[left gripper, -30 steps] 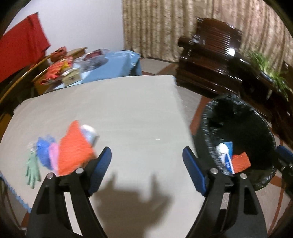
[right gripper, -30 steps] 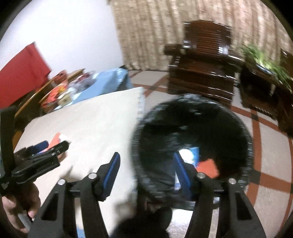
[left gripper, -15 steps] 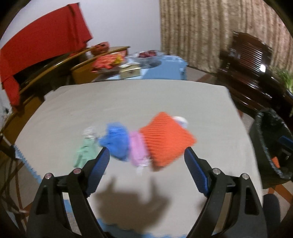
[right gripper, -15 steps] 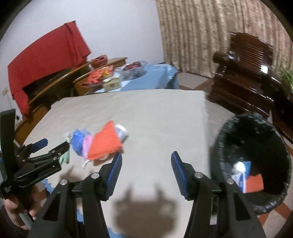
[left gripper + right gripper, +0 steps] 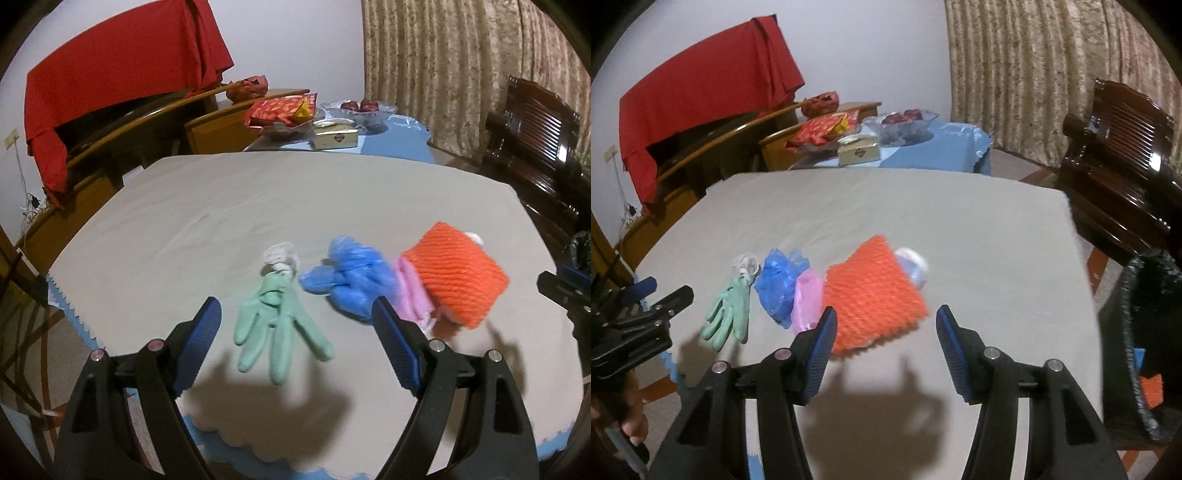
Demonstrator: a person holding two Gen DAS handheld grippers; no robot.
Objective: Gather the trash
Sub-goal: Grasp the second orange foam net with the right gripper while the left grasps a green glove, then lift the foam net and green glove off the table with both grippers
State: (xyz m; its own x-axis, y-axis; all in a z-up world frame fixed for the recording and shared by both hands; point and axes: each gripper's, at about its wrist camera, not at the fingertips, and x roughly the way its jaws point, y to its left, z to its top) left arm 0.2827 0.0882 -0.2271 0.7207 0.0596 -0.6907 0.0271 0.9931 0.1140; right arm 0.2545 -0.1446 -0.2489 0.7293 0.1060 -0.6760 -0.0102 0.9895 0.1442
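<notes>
A row of trash lies on the grey table (image 5: 258, 199): a green glove (image 5: 275, 317), a small white wad (image 5: 280, 256), a crumpled blue bag (image 5: 351, 277), a pink piece (image 5: 412, 291) and an orange foam net (image 5: 456, 273). My left gripper (image 5: 295, 339) hangs open just above the green glove, with nothing between its pads. In the right wrist view, my right gripper (image 5: 884, 343) stands open over the near edge of the orange foam net (image 5: 875, 291), beside the pink piece (image 5: 805, 299) and blue bag (image 5: 777, 280). The black-lined bin (image 5: 1141, 332) stands at the right.
A blue-covered side table (image 5: 934, 151) with a box, red packets and a fruit bowl stands behind. A dark wooden chair (image 5: 1119, 158) is at the right, a red cloth (image 5: 701, 92) over furniture at the left. A hand (image 5: 631, 421) holds the left gripper's handle.
Both grippers swung left, away from the bin and over the table. The left now faces the green glove, the right the orange net. Both stayed open and empty.
</notes>
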